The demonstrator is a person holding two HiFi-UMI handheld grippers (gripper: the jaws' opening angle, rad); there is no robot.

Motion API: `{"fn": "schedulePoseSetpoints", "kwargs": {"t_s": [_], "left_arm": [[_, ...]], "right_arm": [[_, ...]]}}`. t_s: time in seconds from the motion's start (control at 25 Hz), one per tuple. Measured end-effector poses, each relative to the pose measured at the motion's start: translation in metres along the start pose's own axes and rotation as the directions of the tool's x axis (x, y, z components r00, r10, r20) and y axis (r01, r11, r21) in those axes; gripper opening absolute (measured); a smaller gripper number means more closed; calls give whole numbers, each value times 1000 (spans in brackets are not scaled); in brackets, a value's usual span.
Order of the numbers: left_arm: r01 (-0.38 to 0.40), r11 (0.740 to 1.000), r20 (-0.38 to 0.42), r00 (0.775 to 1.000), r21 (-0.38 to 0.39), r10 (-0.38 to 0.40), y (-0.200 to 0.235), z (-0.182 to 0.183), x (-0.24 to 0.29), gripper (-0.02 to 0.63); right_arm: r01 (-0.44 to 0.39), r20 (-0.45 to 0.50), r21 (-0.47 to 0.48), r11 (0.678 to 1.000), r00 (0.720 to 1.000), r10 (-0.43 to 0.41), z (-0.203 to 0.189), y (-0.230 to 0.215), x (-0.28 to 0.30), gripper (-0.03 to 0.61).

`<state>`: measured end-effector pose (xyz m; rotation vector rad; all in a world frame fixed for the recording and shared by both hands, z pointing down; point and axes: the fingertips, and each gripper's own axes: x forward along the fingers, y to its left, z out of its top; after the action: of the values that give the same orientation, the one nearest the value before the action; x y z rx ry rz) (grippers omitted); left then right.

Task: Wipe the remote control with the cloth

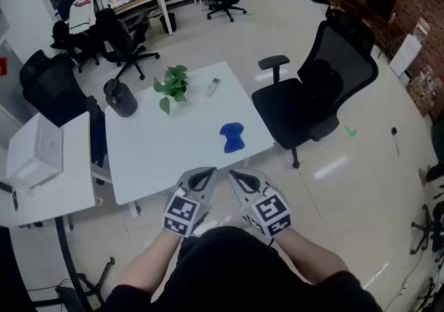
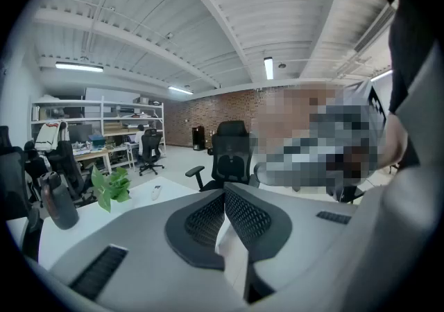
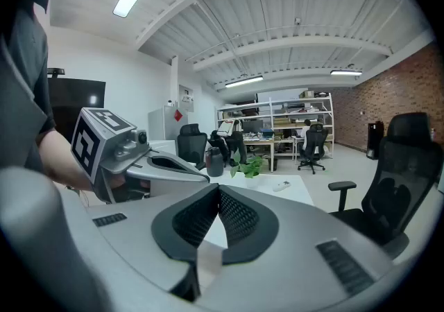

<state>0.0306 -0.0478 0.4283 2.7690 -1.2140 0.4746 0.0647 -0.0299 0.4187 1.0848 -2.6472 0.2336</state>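
Note:
A small grey remote control (image 1: 214,86) lies at the far right part of the white table (image 1: 159,148); it also shows small in the left gripper view (image 2: 156,192) and the right gripper view (image 3: 282,186). A crumpled blue cloth (image 1: 233,137) lies near the table's right edge, closer to me. My left gripper (image 1: 207,172) and right gripper (image 1: 232,174) hover side by side at the table's near edge, both shut and empty, well short of cloth and remote. The left gripper (image 3: 201,177) shows beside the right one's jaws.
A potted green plant (image 1: 173,85) and a dark bottle (image 1: 121,98) stand at the table's far side. A black office chair (image 1: 316,96) stands right of the table. A white box (image 1: 38,151) sits on the side table at left. More chairs and desks fill the back.

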Motion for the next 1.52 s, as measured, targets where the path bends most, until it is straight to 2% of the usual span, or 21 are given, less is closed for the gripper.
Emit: {"fn": "schedulePoseSetpoints", "kwargs": {"t_s": [0.16,0.44,0.64,0.88,0.96,1.12,1.2,1.4,1.52], "left_arm": [[-28,1000,-6,1000,2,28,-2,9,19,2],[-63,998,-5,998,1,63,41,23,70,2],[-75,997,-27,997,-11,74,97,20,124,2],[-100,995,-84,992,-29,97,183,6,196,3],[-105,994,-103,990,-33,101,210,-1,225,15],[-112,992,-165,981,-50,102,255,-22,279,115],[-122,991,-200,974,-46,111,272,-36,304,124],[-153,987,-300,944,-40,134,304,-83,359,209],[-158,987,-350,927,-40,135,320,-107,388,229]], "right_arm": [[-24,-22,-1,1000,999,24,-5,-8,-11,-3],[-7,-39,19,1000,999,8,-2,-55,26,-3],[35,-50,53,998,998,-32,9,-105,79,-3],[88,-114,111,990,991,-75,8,-153,151,-3],[111,-138,130,985,986,-93,4,-170,172,-2],[149,-183,166,975,976,-118,-6,-198,210,-2],[161,-205,182,970,971,-123,-13,-211,228,14],[186,-247,229,955,961,-128,-32,-238,259,14],[191,-255,247,950,959,-126,-41,-246,270,15]]}}
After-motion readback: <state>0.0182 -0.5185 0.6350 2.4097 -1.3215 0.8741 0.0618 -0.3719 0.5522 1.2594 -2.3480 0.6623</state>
